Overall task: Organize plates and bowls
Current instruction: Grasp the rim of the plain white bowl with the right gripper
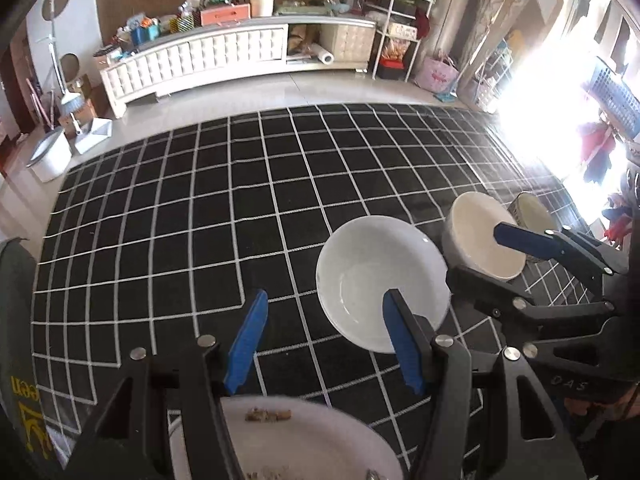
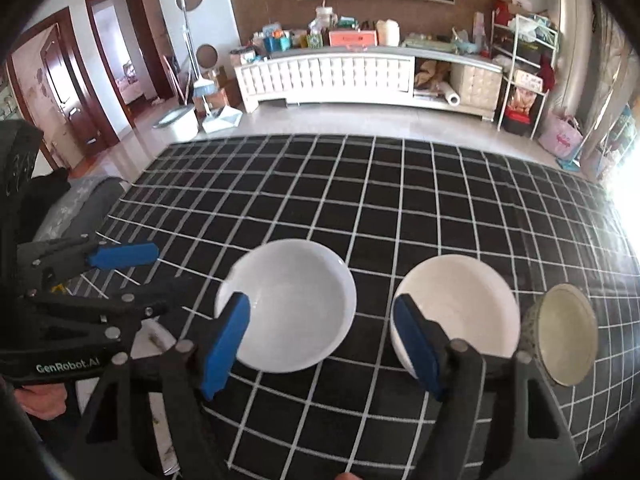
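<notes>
On the checked cloth [image 2: 400, 200], the white plate [image 2: 288, 304], cream bowl [image 2: 460, 304] and patterned bowl [image 2: 568, 332] are sitting in a row; both the left gripper [image 1: 324, 340] and right gripper [image 2: 324, 344] are hovering wide open, holding nothing, probably choosing what to stack.

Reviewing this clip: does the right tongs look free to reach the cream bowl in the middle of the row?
Probably yes. The right tongs are open and empty just in front of the cream bowl. Nothing lies between them, though the white dish and the patterned bowl flank it closely.
</notes>
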`<state>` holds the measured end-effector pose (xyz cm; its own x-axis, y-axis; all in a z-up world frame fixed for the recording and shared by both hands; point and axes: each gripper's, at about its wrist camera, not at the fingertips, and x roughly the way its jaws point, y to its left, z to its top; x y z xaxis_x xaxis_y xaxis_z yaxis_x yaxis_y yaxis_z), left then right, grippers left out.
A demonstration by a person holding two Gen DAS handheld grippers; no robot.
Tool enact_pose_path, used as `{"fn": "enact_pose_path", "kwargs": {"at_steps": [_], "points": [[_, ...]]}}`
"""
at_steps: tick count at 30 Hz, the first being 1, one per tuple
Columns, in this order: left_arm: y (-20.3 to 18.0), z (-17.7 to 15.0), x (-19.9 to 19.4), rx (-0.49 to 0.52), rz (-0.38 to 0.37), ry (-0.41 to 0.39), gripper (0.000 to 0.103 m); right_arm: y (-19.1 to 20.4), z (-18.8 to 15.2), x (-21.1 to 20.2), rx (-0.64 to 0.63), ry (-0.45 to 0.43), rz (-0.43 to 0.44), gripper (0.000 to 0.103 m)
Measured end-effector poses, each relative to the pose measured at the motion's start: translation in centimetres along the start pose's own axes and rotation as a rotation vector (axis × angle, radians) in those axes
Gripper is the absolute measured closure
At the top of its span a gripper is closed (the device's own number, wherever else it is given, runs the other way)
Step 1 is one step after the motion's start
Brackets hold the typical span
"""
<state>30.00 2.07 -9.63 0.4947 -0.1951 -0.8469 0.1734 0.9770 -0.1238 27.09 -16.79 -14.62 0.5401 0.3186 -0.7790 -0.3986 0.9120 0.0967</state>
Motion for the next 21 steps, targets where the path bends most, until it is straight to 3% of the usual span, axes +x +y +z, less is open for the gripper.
{"fn": "enact_pose_path", "kwargs": {"at_steps": [5,8,10,15,21], "points": [[0.9,0.2,2.1,-0.024,-0.044,0.022,0.05,-0.8,-0.2,2.2,0.007,0.05,0.016,0.052],[1.2,0.1,3.2,-0.034,-0.054,0.051,0.061,-1.5,-0.1,3.1,0.02,0.066,0.021,0.061],[1.6,0.0,4.0,-0.036,-0.063,0.096,0.067,-1.8,-0.2,3.6,0.03,0.087,0.026,0.063],[2.0,-0.1,5.1,-0.054,-0.082,0.131,0.068,-2.0,-0.3,4.2,0.033,0.099,0.008,0.067],[1.7,0.0,6.2,-0.053,-0.11,0.162,0.085,-2.6,0.0,4.7,0.054,0.11,-0.007,0.077]]}}
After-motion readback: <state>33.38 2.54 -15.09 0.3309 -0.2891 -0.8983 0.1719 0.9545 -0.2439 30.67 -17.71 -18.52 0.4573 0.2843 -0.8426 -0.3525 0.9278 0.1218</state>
